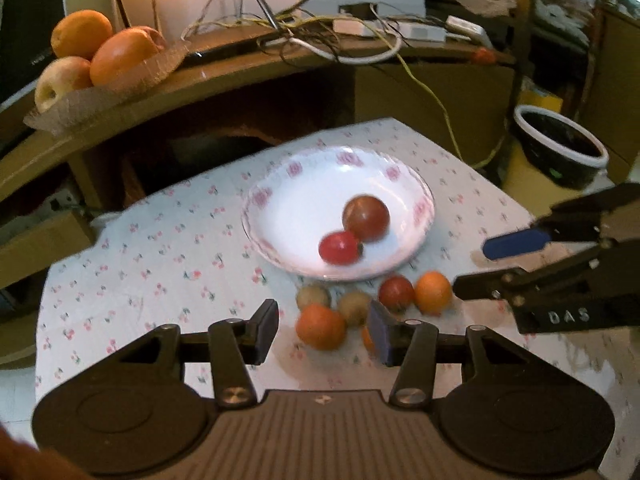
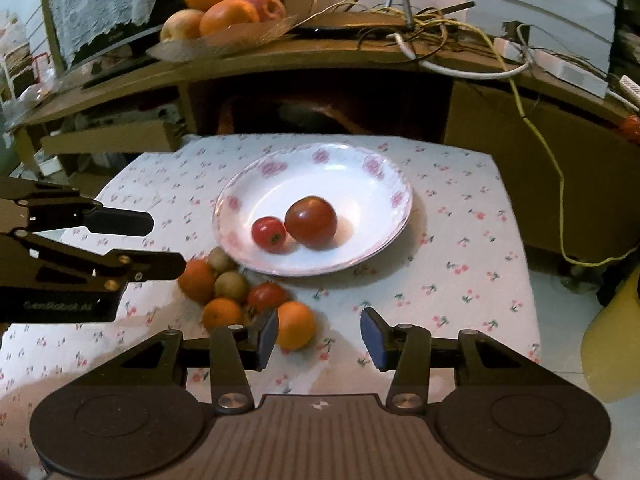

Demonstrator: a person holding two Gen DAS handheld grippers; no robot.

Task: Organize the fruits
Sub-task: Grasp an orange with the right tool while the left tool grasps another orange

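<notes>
A white plate with pink flowers [image 1: 288,200] [image 2: 360,176] stands on the flowered tablecloth and holds a large tomato [image 1: 366,218] [image 2: 311,221] and a small tomato [image 1: 339,247] [image 2: 269,233]. In front of it lies a cluster of loose fruit: oranges [image 1: 320,327] [image 2: 296,325], a tomato [image 1: 396,292] [image 2: 267,297] and brownish kiwis [image 1: 354,307] [image 2: 231,285]. My left gripper [image 1: 324,332] is open and empty just above the cluster. My right gripper [image 2: 318,338] is open and empty beside an orange.
A wooden desk [image 1: 224,76] behind the table carries a tray of oranges and apples [image 1: 96,56] [image 2: 224,12] and tangled cables [image 1: 340,36]. A dark bowl-like pot [image 1: 560,148] stands on the floor at the right.
</notes>
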